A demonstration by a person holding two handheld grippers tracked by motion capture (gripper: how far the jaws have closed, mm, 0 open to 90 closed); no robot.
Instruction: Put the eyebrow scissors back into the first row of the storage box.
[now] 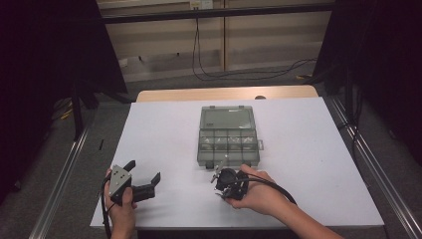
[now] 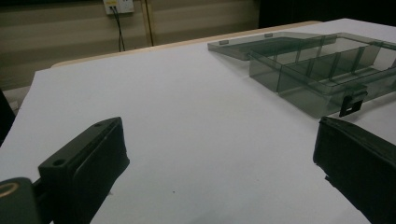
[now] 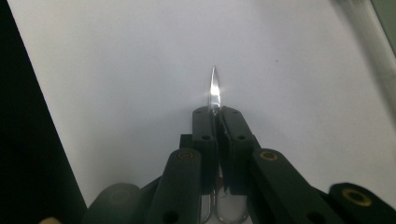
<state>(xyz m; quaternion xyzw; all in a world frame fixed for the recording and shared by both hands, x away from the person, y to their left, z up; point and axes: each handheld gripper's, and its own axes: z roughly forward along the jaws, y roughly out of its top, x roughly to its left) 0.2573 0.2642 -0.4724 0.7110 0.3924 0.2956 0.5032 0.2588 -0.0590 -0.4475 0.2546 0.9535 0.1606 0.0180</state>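
The right gripper (image 3: 217, 122) clamps tweezers (image 3: 214, 88), likely for small parts. The left gripper (image 1: 142, 180), jaws apart, waits beside the open box (image 1: 228, 137).

The compartment box (image 1: 228, 136) lies open at the middle of the desk (image 1: 308, 149), its lid flat at 12 o'clock. At 6 o'clock of it sits the right gripper (image 1: 219, 175) clamping tweezers (image 3: 214, 89); the left gripper (image 1: 144, 173) sits at 8 o'clock.
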